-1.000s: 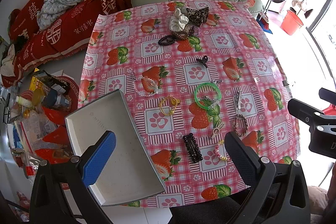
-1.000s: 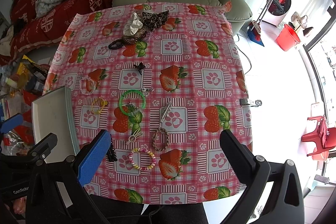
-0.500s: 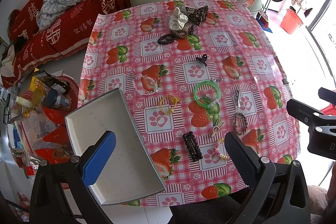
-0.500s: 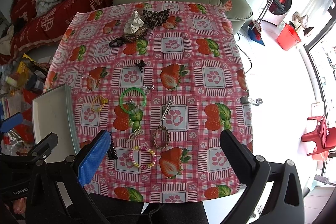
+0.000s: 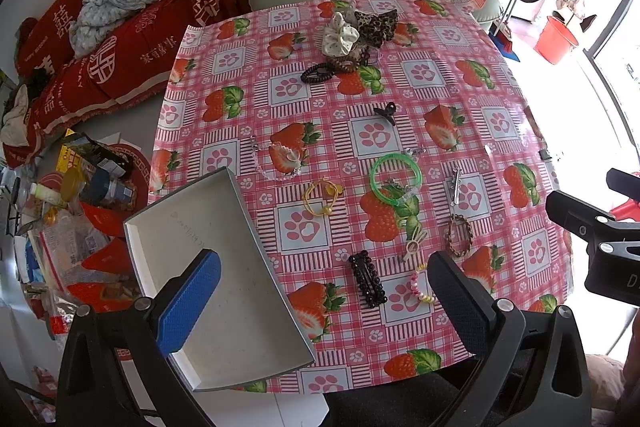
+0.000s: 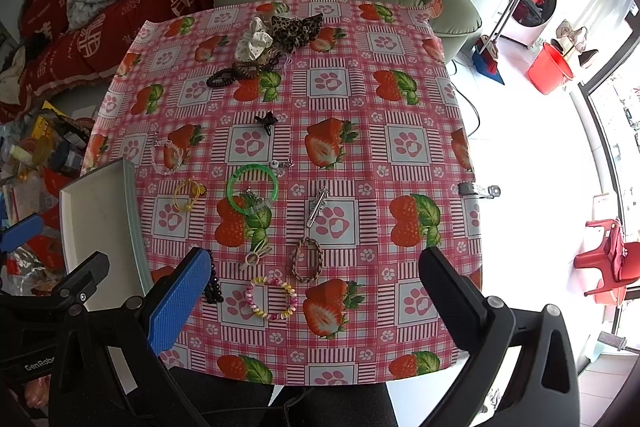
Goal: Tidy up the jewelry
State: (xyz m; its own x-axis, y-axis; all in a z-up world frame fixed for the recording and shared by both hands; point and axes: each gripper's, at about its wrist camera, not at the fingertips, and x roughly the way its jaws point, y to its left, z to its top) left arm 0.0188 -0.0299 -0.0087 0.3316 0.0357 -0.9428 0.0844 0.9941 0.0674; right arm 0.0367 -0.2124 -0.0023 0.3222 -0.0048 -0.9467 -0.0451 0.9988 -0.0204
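The left gripper (image 5: pixel 324 291) hangs above the near edge of the bench (image 5: pixel 500 91), its two fingers wide apart and holding nothing. The right gripper (image 6: pixel 314 291) is likewise spread apart and empty, over the near side.

One grey tray (image 5: pixel 224 267) sits at the bench's 8 o'clock corner, with nothing visible inside. One green bangle (image 6: pixel 252 187) lies near the centre. At 9 o'clock of it is one yellow hair tie (image 6: pixel 187 194); further toward 10 o'clock, one clear bead bracelet (image 6: pixel 168 157). At 6 o'clock lie one pastel bead bracelet (image 6: pixel 271 298), one brown braided bracelet (image 6: pixel 307 259) and one black hair clip (image 5: pixel 367 279). One silver bar clip (image 6: pixel 318 207) lies at 4 o'clock. Two scrunchies, one white (image 6: pixel 253 45) and one leopard (image 6: pixel 296 27), sit at the far edge, 12 o'clock.
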